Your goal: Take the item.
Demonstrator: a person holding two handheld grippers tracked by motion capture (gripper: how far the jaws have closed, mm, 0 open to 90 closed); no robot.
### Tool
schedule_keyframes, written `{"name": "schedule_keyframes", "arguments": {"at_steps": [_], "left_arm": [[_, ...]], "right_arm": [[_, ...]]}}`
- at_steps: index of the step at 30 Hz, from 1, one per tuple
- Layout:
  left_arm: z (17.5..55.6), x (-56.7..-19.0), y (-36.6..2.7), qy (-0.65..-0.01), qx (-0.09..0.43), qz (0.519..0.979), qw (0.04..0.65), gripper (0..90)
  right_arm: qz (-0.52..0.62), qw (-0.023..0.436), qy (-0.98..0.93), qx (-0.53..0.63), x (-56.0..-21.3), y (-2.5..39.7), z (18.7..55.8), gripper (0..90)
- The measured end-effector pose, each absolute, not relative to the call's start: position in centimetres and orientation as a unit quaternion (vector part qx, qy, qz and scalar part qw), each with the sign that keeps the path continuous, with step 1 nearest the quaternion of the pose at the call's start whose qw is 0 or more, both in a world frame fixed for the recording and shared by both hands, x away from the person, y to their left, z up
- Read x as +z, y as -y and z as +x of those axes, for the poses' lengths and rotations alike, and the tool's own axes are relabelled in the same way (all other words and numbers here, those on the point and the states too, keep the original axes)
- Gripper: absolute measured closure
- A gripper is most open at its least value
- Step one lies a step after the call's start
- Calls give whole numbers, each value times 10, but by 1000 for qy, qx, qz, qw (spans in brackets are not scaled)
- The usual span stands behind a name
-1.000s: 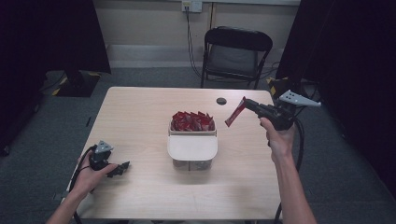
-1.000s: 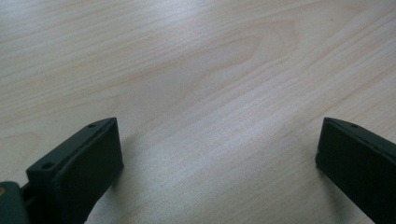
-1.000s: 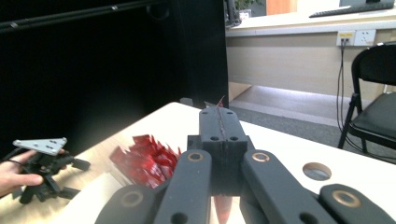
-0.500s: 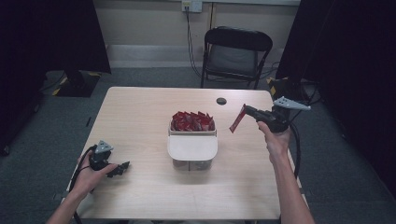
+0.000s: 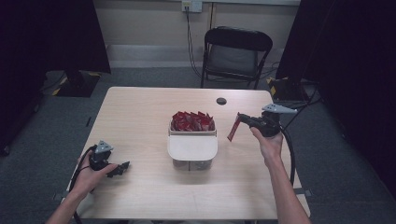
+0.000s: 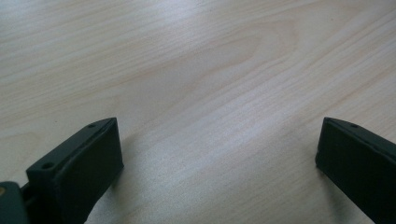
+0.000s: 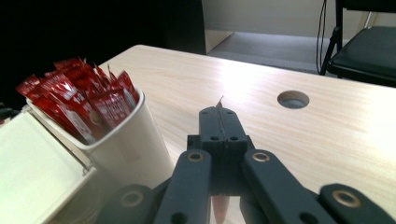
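A white container [image 5: 192, 144] stands mid-table; its rear cup [image 7: 122, 140] is packed with several red sachets [image 5: 192, 121] [image 7: 86, 102]. My right gripper [image 5: 241, 121] [image 7: 220, 119] hovers to the container's right, shut on one red sachet [image 5: 233, 129] that hangs down from the jaws; in the right gripper view only its tip [image 7: 219, 101] pokes above them. My left gripper [image 5: 122, 167] [image 6: 219, 154] rests near the table's front left, jaws wide apart over bare wood, nothing between them.
A round cable hole [image 5: 221, 101] [image 7: 293, 99] lies in the table's far right part. A black folding chair [image 5: 236, 53] stands behind the table [image 5: 140, 112]. Cables trail from both grippers off the table's sides.
My right gripper, still holding the sachet, has come down and slightly toward the person. The left gripper has stayed put.
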State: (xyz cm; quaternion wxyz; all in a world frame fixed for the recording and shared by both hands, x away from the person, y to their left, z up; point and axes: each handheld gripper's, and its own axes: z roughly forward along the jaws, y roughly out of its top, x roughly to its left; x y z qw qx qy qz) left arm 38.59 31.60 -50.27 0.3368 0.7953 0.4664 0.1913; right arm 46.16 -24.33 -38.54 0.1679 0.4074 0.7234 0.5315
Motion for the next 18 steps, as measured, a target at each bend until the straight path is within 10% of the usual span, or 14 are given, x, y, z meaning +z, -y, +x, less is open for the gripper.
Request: {"name": "schedule_keyframes", "arguments": {"at_steps": [18], "left_arm": [[386, -503, -316, -467, 191, 795, 337, 0]], "right_arm": [[415, 157, -734, 514, -398, 246, 456, 900]]}}
